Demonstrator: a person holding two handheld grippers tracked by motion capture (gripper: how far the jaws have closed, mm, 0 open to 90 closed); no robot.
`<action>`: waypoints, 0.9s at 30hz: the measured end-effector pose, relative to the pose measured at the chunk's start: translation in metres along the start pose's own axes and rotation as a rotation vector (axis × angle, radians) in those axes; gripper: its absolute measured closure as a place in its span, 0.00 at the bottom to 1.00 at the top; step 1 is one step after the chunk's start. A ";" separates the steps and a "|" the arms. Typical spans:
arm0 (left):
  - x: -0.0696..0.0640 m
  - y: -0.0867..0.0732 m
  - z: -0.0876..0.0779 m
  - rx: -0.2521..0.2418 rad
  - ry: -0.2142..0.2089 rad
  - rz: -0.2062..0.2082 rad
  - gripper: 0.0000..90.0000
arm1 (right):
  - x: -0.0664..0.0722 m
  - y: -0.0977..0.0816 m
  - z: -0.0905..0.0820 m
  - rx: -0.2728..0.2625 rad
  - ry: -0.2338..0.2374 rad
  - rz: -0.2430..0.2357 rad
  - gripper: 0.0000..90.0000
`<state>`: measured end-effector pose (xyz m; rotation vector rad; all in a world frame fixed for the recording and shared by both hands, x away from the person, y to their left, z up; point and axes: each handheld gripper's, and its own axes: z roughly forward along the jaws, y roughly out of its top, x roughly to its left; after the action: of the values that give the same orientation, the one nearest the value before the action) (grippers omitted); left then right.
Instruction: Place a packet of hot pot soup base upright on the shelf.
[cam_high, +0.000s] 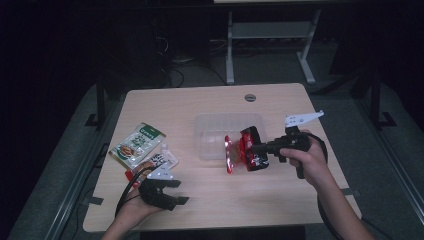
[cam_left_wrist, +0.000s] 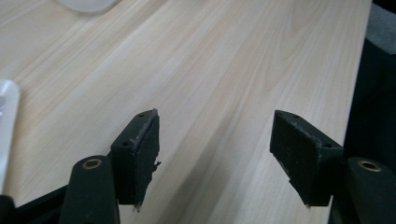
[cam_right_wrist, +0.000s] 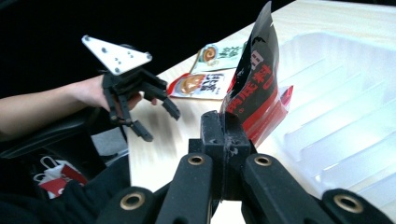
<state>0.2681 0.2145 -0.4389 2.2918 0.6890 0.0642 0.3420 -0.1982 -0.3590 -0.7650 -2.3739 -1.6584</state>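
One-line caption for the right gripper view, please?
Right gripper clamps a red-black packet beside the clear tray.

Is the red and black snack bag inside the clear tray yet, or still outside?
Not in yet. The right gripper pinches the red and black snack bag upright, at the near edge of the clear tray, not lying inside it.

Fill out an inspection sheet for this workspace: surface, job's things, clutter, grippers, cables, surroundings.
Surface: light wooden table.
Job's things: red-and-black foil snack packet held over clear ribbed plastic tray.
Clutter: green-and-white pouch and red-and-white pouch lying flat at the table's left.
Grippers: right gripper shut on the packet; left gripper open, nothing between its jaws.
Cables: black cable trailing from the left gripper.
Surroundings: dark room, white desk frame behind.
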 end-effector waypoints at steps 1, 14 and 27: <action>0.000 0.000 0.000 0.000 0.000 0.000 0.35 | 0.000 0.000 0.000 0.000 0.000 0.000 1.00; -0.001 -0.003 0.004 0.014 -0.001 0.026 0.31 | -0.016 0.023 -0.009 -0.036 -0.064 -0.018 1.00; -0.002 -0.006 0.003 0.006 0.001 0.023 0.31 | -0.035 0.018 -0.028 -0.069 -0.121 0.019 1.00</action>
<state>0.2643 0.2150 -0.4442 2.3058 0.6645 0.0747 0.3759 -0.2307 -0.3472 -0.9215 -2.3911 -1.7411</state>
